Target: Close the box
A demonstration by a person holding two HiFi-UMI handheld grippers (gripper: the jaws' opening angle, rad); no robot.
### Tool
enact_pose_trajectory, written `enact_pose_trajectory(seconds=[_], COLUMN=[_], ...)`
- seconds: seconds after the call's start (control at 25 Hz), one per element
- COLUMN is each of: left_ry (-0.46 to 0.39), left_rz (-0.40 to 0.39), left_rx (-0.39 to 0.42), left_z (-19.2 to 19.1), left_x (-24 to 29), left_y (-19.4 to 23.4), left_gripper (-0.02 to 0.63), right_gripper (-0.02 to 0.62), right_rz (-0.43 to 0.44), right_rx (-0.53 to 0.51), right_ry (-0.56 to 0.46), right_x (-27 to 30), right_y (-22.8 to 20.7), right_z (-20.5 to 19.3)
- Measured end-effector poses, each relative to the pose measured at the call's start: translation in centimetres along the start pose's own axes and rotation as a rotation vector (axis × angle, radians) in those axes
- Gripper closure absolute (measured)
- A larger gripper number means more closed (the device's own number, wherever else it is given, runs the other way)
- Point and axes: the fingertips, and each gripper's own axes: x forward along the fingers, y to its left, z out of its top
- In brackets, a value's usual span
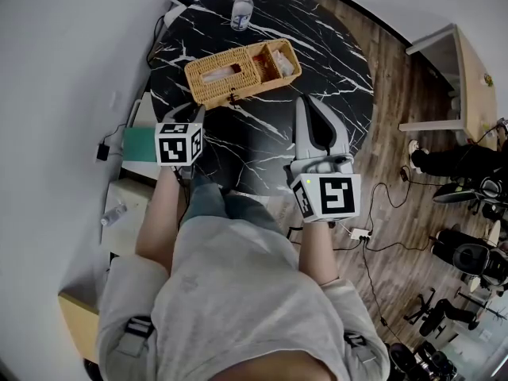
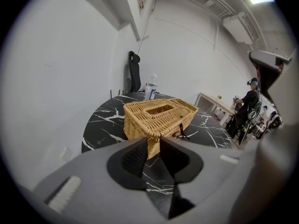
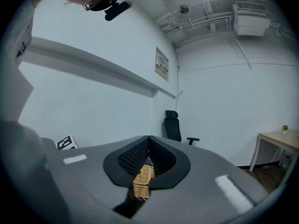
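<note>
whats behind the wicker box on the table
A water bottle stands behind the box, near the table's far edge, with a black chair beyond it. In the left gripper view the box covers the bottle's base.

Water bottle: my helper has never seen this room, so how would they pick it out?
Find the round black marble table. At its far edge, beyond the wicker box, stands the water bottle. It is the only clear, upright thing on it.
</note>
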Motion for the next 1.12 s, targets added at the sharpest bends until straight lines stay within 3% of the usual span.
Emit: enact_pose_trajectory(seconds=[0.68, 1.12], left_ry=[-0.001, -0.187], left_rz=[0.008, 0.081], left_rx=[0.008, 0.029], left_z=[-0.5, 5.2], left_x=[0.1, -4.4], left_y=[0.2, 0.8], left_gripper=[0.462, 0.508], right_gripper=[0.591, 0.591], right_rz=[0.001, 0.036], right_rx=[0.008, 0.017], right_ry=[0.000, -0.037], right_x=[0.4, 1.5], right_y=[0.0, 0.4], right_z=[-0.4, 0.6])
